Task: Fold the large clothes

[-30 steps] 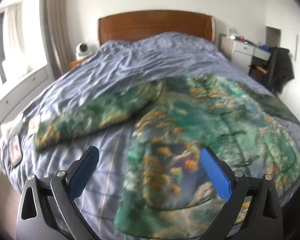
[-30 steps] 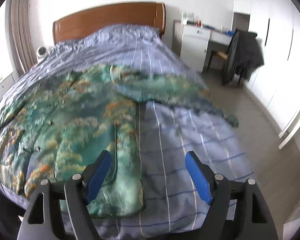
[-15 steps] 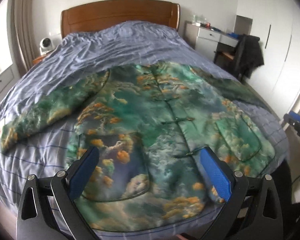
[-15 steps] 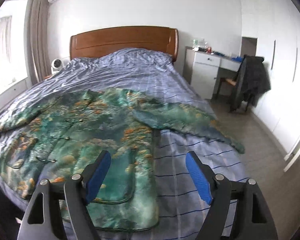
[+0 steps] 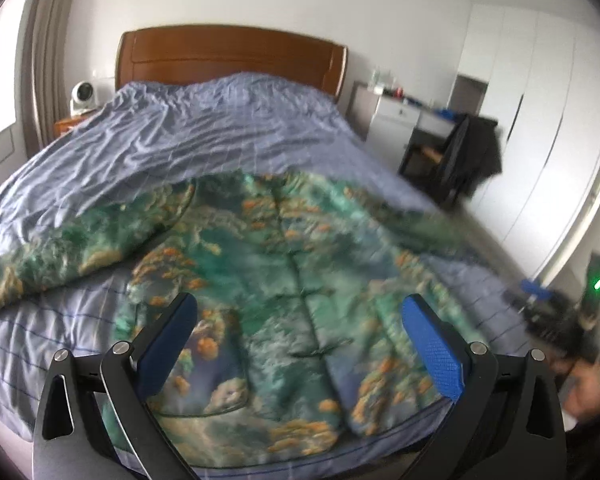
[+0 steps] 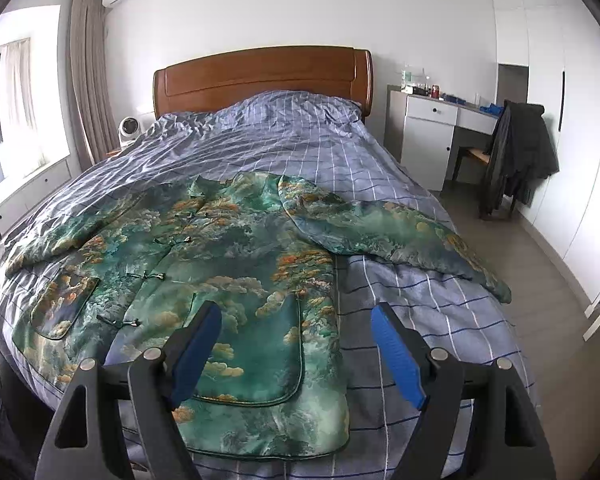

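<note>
A green jacket point(image 5: 284, 248) with orange patches and knotted front buttons lies spread flat, front up, on the blue checked bed cover point(image 5: 204, 136). Its left sleeve point(image 5: 60, 256) reaches toward the bed's left side. The right sleeve point(image 6: 400, 236) points toward the right edge. My left gripper point(image 5: 300, 320) hovers open above the hem, nothing between its blue pads. My right gripper point(image 6: 296, 316) is open too, over the jacket's point(image 6: 228, 248) right hem corner and pocket, touching nothing.
A wooden headboard point(image 6: 260, 76) stands at the far end. A white fan point(image 6: 130, 130) sits at the left of the bed. On the right are a white desk point(image 6: 432, 132), a chair with a dark coat point(image 6: 516, 152), wardrobes and bare floor. A hand point(image 5: 584, 388) shows at the right edge.
Both views have drawn back and tilted up, so more of the bed and room shows. The left view swung from the left sleeve to the jacket's middle. The jacket lies as before.
</note>
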